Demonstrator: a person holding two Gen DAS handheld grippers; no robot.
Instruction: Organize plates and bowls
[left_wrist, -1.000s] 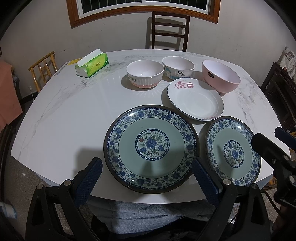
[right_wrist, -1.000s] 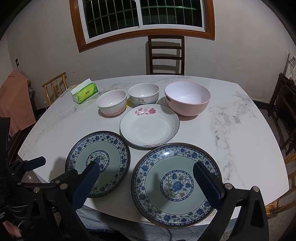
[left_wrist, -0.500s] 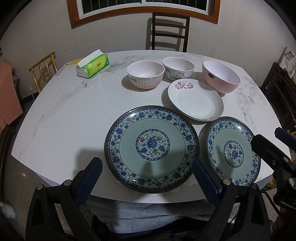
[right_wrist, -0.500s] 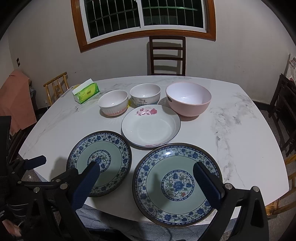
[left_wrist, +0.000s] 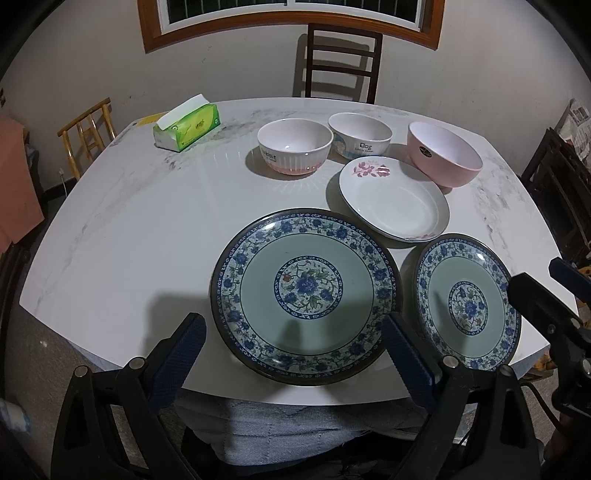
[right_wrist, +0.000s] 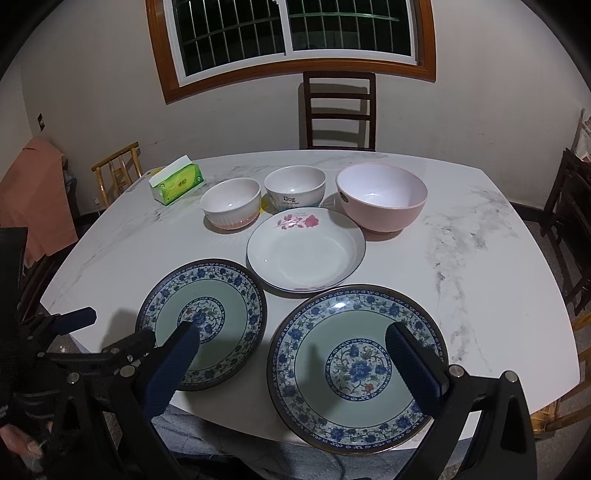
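Observation:
Two blue-flowered plates lie at the marble table's near edge: the left plate (left_wrist: 306, 295) (right_wrist: 203, 321) and the right plate (left_wrist: 469, 302) (right_wrist: 358, 369). Behind them lies a white plate with pink flowers (left_wrist: 391, 199) (right_wrist: 306, 254). Behind that stand a ribbed white-and-pink bowl (left_wrist: 293, 146) (right_wrist: 231, 203), a white "Dog" bowl (left_wrist: 360, 133) (right_wrist: 295, 186) and a larger pink bowl (left_wrist: 443, 153) (right_wrist: 380, 195). My left gripper (left_wrist: 291, 358) is open and empty, just short of the left plate's near rim. My right gripper (right_wrist: 295, 365) is open and empty over the right plate's near side.
A green tissue pack (left_wrist: 186, 127) (right_wrist: 177, 182) sits at the table's far left. A dark wooden chair (right_wrist: 338, 110) stands behind the table, a bamboo chair (left_wrist: 86, 129) at the left, dark chairs (right_wrist: 576, 221) at the right. Bare marble (left_wrist: 129, 229) spreads to the left.
Both views have shifted very slightly, the right one tilting up a little. Nothing on the table has moved and both grippers stay open.

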